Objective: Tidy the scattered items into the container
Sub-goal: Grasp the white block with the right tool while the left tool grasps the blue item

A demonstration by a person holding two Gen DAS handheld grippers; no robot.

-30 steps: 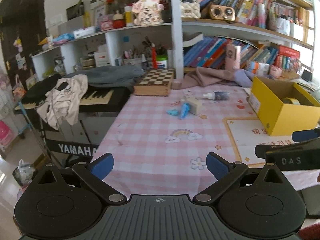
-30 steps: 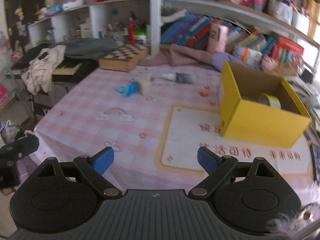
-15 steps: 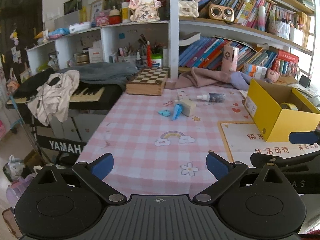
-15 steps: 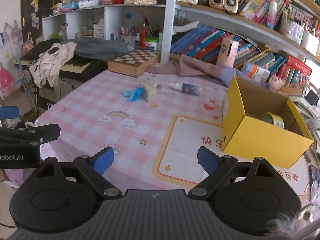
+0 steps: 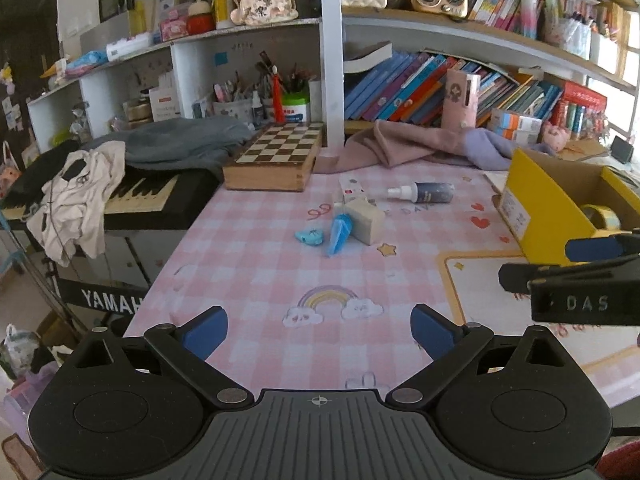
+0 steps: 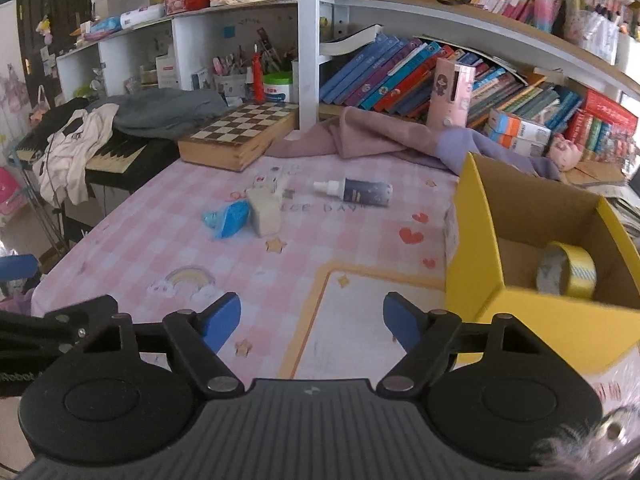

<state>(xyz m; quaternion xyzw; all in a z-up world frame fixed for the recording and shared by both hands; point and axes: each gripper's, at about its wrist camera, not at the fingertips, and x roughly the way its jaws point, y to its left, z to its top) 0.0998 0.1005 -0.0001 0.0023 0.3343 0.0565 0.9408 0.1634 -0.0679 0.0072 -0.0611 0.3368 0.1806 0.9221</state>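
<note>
A yellow cardboard box point(image 6: 476, 240) stands open on the right of the pink checked table, with a roll of yellow tape point(image 6: 568, 274) inside. Scattered beyond mid-table lie a dark spray bottle point(image 6: 356, 191), a beige block point(image 6: 264, 214), a blue wrapped piece point(image 6: 230, 220) and a small blue clip point(image 5: 309, 236). My left gripper point(image 5: 318, 330) is open and empty over the table's near edge. My right gripper point(image 6: 312, 320) is also empty, its jaws closing, just left of the box. The box point(image 5: 536, 212) and the other gripper's finger point(image 5: 596, 249) show at the right of the left wrist view.
A wooden chess box point(image 5: 276, 160) and crumpled purple cloth point(image 5: 416, 146) sit at the table's back. A keyboard point(image 5: 136, 198) draped with clothes stands to the left. Crowded bookshelves point(image 6: 440, 76) rise behind the table.
Both grippers have moved forward over the table toward the scattered items; the box and items look nearer. The right jaws have narrowed.
</note>
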